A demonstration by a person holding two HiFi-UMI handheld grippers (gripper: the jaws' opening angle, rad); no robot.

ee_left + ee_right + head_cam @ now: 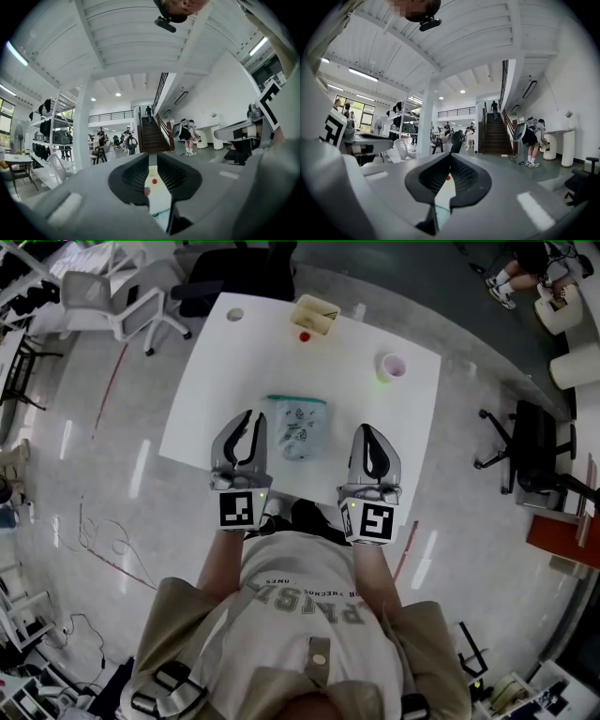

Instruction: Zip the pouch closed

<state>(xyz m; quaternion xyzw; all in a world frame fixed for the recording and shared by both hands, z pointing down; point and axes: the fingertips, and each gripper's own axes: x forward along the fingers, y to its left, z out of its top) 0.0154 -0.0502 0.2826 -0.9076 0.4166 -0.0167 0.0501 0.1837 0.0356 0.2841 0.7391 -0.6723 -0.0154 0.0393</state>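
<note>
Pouch (298, 427) lies loose mid-frame; your left gripper (253, 420) nearly closed, right gripper (372, 431) closed, both empty. Unpinned, it could slide under any zip pull.

Overhead head view; level gripper views, shared staircase (151, 137).

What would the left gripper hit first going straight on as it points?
Probably nothing: the left gripper points level over the table, with the pouch lying lower to its right. Depth is unclear.
</note>
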